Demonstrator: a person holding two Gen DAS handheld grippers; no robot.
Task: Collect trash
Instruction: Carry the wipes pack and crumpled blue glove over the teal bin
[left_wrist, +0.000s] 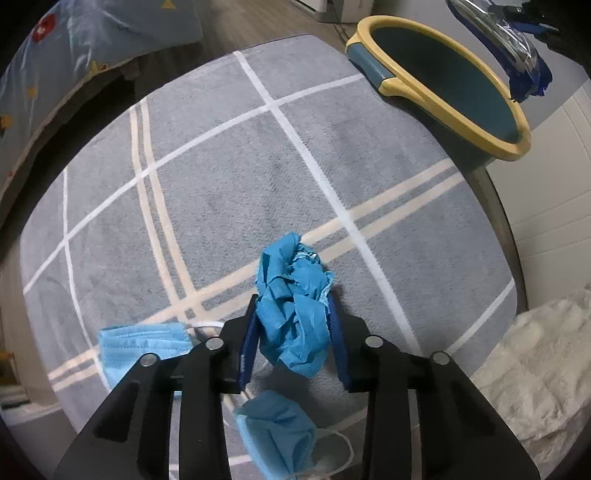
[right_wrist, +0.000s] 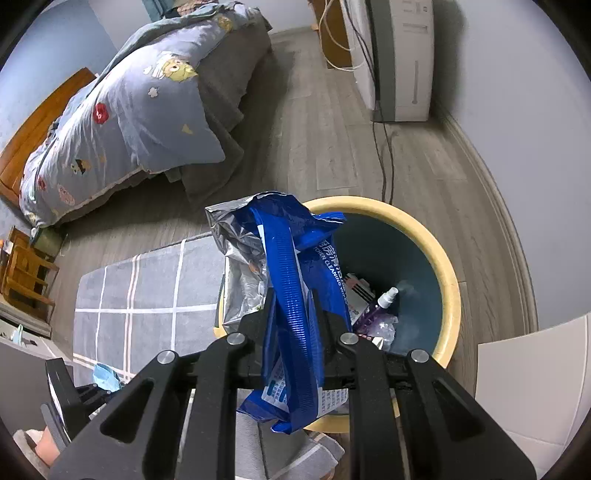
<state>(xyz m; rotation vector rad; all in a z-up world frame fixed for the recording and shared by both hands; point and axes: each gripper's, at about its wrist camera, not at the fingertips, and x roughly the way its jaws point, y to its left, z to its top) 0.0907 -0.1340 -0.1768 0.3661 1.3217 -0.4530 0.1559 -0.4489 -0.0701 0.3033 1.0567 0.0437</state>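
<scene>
bin: round teal bin with yellow rim (right_wrist: 448, 280), directly under my right load
right gripper (right_wrist: 293, 317): pinching crumpled blue-and-silver wipes packet (right_wrist: 291, 258), long axis running away from me, I'd release here
left gripper (left_wrist: 293, 325): clamping crumpled blue paper wad (left_wrist: 291, 306); bin far right, so farther off

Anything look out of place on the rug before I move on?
Yes: two blue face masks lie loose on the grey rug near the left gripper, which holds crumpled blue paper.
</scene>
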